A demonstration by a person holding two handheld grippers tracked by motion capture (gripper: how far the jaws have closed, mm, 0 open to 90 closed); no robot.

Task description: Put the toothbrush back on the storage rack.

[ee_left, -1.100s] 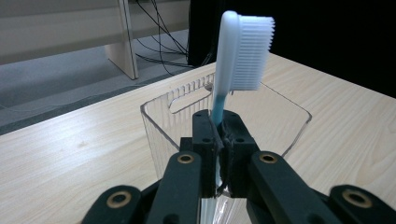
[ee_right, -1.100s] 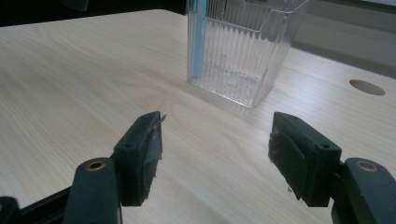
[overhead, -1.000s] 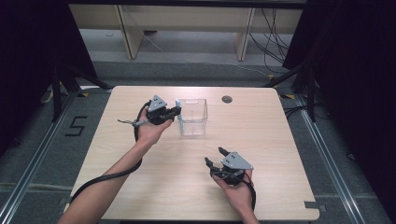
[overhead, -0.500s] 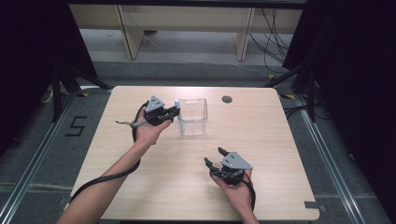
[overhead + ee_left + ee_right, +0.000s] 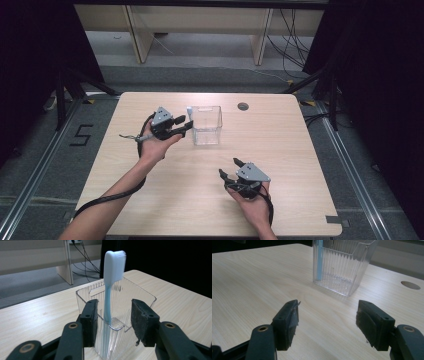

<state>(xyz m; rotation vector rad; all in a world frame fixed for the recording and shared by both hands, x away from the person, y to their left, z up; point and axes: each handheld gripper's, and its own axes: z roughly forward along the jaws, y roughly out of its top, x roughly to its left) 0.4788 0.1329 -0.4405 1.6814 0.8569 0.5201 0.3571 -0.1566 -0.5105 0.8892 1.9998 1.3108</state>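
Observation:
A clear ribbed plastic container [image 5: 206, 126] stands on the wooden table [image 5: 280, 150]. A light-blue toothbrush [image 5: 108, 302] with a white head [image 5: 190, 109] stands upright in its near-left corner. My left gripper [image 5: 186, 126] is at that corner, and its jaws have just been opening. In the left gripper view [image 5: 113, 308] they stand apart on either side of the toothbrush handle, and neither pad touches it. My right gripper [image 5: 229, 167] rests low near the table's front, open and holding nothing. It faces the container [image 5: 342, 267] from a distance.
A round cable hole [image 5: 243, 106] lies in the tabletop behind and to the right of the container. Bare wood spreads between the two grippers. Desk legs and cables stand on the floor beyond the far edge.
The left gripper's jaws have spread apart at the container's corner, leaving the toothbrush standing in it. Neither hand has shifted noticeably.

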